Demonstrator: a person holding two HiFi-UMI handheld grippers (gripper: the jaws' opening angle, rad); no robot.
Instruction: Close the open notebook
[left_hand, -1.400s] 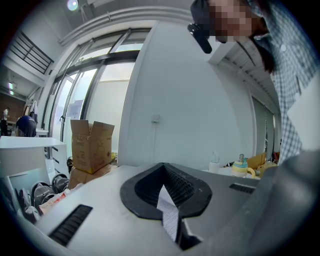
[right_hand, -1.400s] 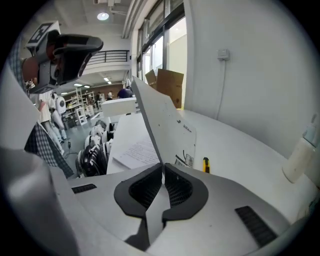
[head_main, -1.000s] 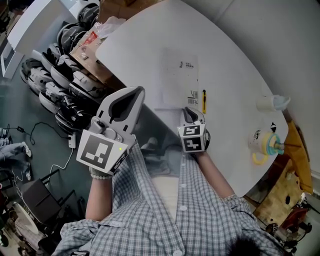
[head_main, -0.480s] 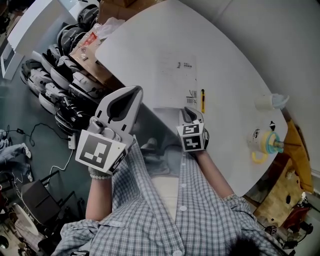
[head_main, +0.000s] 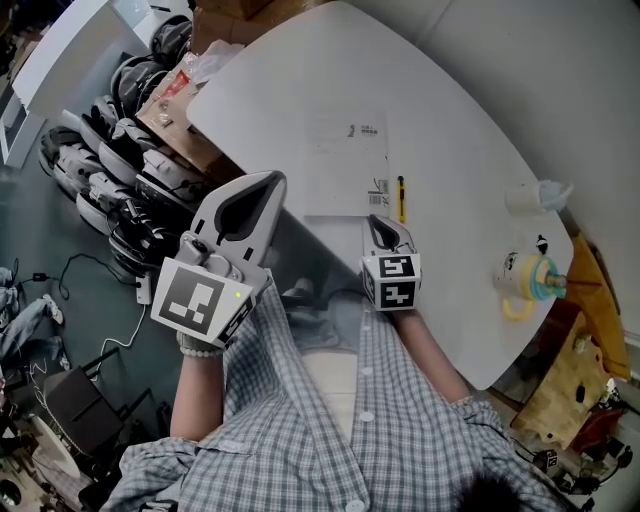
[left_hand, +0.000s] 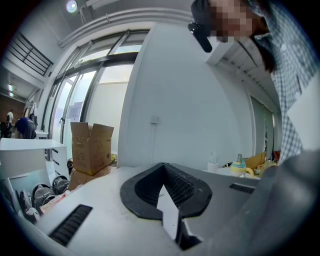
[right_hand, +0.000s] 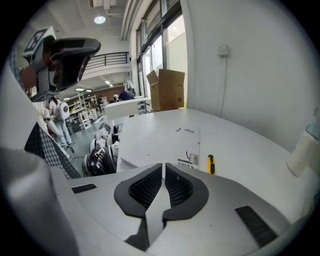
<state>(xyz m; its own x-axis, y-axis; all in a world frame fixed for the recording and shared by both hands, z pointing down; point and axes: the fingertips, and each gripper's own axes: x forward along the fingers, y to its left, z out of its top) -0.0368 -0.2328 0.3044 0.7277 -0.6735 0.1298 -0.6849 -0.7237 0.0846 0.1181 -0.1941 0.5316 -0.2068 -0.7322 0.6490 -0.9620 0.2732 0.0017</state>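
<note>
The white notebook (head_main: 345, 160) lies flat on the white table (head_main: 470, 130), its cover with small print and a barcode facing up; no pages show. In the right gripper view the notebook (right_hand: 160, 140) sits just beyond the jaws. My right gripper (head_main: 376, 220) hovers at the notebook's near edge, pointing down at it. Its jaws (right_hand: 163, 167) are shut with only a thin slit between them and nothing held. My left gripper (head_main: 272, 182) is held off the table's left edge. It (left_hand: 162, 166) is shut and empty, apart from the notebook.
A yellow-and-black pen-like tool (head_main: 401, 198) lies right of the notebook. A mug with a yellow handle (head_main: 525, 282) and a white bottle (head_main: 530, 198) stand at the table's right. Cardboard boxes (head_main: 175, 95) and helmets (head_main: 110, 160) crowd the floor at left.
My right gripper has lifted slightly and rolled, so its marker cube faces more squarely up. The left gripper has stayed put.
</note>
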